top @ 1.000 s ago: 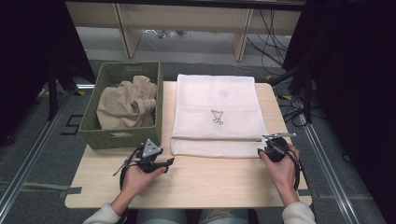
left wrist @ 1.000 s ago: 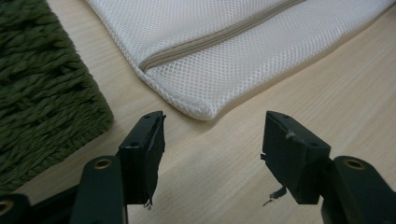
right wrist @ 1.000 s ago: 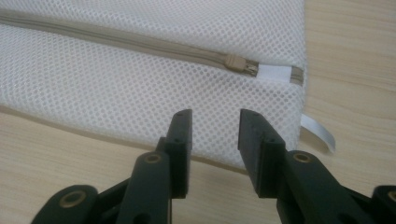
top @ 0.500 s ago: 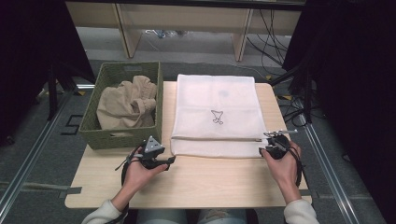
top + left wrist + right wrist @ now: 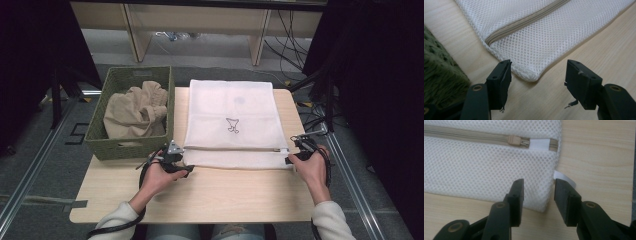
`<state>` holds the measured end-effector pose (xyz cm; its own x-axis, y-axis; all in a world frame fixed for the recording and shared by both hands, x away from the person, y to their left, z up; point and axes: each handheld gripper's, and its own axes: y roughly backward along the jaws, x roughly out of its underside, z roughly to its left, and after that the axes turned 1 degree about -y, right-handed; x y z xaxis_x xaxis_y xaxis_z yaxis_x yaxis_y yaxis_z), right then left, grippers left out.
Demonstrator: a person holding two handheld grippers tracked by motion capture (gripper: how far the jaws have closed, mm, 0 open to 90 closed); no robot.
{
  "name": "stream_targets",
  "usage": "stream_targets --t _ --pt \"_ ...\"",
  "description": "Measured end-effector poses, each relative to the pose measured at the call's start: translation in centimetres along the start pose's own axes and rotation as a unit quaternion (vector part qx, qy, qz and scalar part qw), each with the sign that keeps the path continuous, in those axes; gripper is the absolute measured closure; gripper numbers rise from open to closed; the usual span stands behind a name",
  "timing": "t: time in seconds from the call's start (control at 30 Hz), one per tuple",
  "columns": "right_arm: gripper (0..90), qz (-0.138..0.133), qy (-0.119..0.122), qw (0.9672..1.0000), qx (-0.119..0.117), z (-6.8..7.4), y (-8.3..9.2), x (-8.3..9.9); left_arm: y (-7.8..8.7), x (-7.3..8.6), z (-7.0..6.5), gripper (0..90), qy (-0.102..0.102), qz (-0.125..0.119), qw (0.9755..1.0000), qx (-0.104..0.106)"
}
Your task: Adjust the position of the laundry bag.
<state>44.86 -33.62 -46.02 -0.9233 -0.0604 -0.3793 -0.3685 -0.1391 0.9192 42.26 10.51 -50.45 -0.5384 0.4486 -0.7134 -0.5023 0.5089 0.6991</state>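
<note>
Both hands are now sitting closer to the mesh bag (image 5: 232,122) than a second ago: the left hand-held gripper (image 5: 176,161) is reaching its near left corner, the right hand-held gripper (image 5: 296,151) its near right corner. The bag is lying flat on the desk (image 5: 210,192), unmoved, just beside the green basket (image 5: 131,149) holding beige cloth (image 5: 134,110). The left jaws are standing spread around the corner without pressing it. The right jaws have just been opening and are straddling the bag's edge below the zipper pull (image 5: 517,141), pads apart.
</note>
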Motion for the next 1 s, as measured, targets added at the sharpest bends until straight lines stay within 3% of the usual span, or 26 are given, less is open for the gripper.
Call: stream_targets --t 0.2,0.23,0.3,0.33,0.37,0.4,0.5,0.53,0.57,0.6,0.63,0.7,0.73,0.77,0.8,0.83,0.9,1.0 --pt "57.7 0.011 -0.009 0.9999 -0.007 0.0 -0.7 -0.5 -0.9 -0.4 -0.1 37.3 -0.005 0.013 0.9999 -0.008" --pt "57.4 0.014 -0.001 0.9999 -0.009 -0.1 -0.8 -0.6 -1.0 -0.5 -0.1 38.3 -0.005 0.014 0.9998 -0.011" --pt "56.9 0.026 -0.021 0.9994 -0.004 0.4 -1.0 -0.8 -1.2 -0.6 0.0 39.2 0.001 0.016 0.9998 -0.01" --pt "56.6 0.024 -0.003 0.9997 -0.005 0.2 -1.3 -0.9 -1.1 -0.6 0.0 39.6 0.003 0.017 0.9998 -0.012" --pt "56.7 0.028 -0.03 0.9991 0.004 0.7 -1.3 -0.9 -1.1 -0.6 0.0 39.9 0.002 0.016 0.9997 -0.015" --pt "56.7 0.031 -0.003 0.9995 -0.005 0.3 -1.6 -1.1 -1.2 -0.6 0.0 40.1 0.007 0.016 0.9998 -0.013" --pt "56.7 0.04 -0.001 0.9992 0.003 0.5 -1.9 -1.2 -1.4 -0.6 0.2 40.8 0.008 0.022 0.9996 -0.016" --pt "56.7 0.041 -0.017 0.999 0.007 0.8 -1.9 -1.2 -1.4 -0.7 0.3 41.3 0.01 0.023 0.9996 -0.013" --pt "56.7 0.036 0.023 0.9991 0.0 0.1 -2.2 -1.3 -1.4 -0.7 0.3 42.3 0.01 0.023 0.9996 -0.013" --pt "56.9 0.031 0.025 0.9992 0.007 0.3 -2.2 -1.3 -1.3 -0.8 0.5 43.2 -0.002 0.03 0.9995 -0.007" --pt "56.9 0.047 0.006 0.9989 0.004 0.5 -2.1 -1.4 -1.4 -0.8 0.6 44.1 0.0 0.028 0.9996 -0.006" --pt "57.0 0.046 0.006 0.9988 0.013 0.8 -2.1 -1.4 -1.3 -0.9 0.7 46.0 0.002 0.034 0.9994 -0.002" --pt "57.3 0.053 -0.003 0.9983 0.026 1.1 -2.0 -1.4 -1.3 -1.0 0.8 48.1 -0.006 0.036 0.9993 -0.005" --pt "57.8 0.046 0.017 0.9986 0.02 1.0 -2.2 -1.4 -1.4 -1.1 0.7 50.5 -0.004 0.036 0.9993 -0.008" --pt "58.3 0.045 0.021 0.9984 0.027 1.1 -2.2 -1.4 -1.3 -1.1 0.8 53.4 -0.015 0.04 0.999 -0.013" --pt "59.7 0.048 0.032 0.9978 0.032 1.2 -2.2 -1.4 -1.5 -1.2 0.6 55.9 -0.006 0.034 0.9993 -0.012" --pt "64.8 0.053 0.03 0.9976 0.033 1.5 -2.2 -1.5 -1.4 -1.3 0.7 63.6 -0.02 0.041 0.9989 -0.008" --pt "71.1 0.054 0.037 0.9972 0.035 1.9 -2.3 -1.6 -1.5 -1.6 0.7 73.0 -0.019 0.046 0.9987 -0.006"
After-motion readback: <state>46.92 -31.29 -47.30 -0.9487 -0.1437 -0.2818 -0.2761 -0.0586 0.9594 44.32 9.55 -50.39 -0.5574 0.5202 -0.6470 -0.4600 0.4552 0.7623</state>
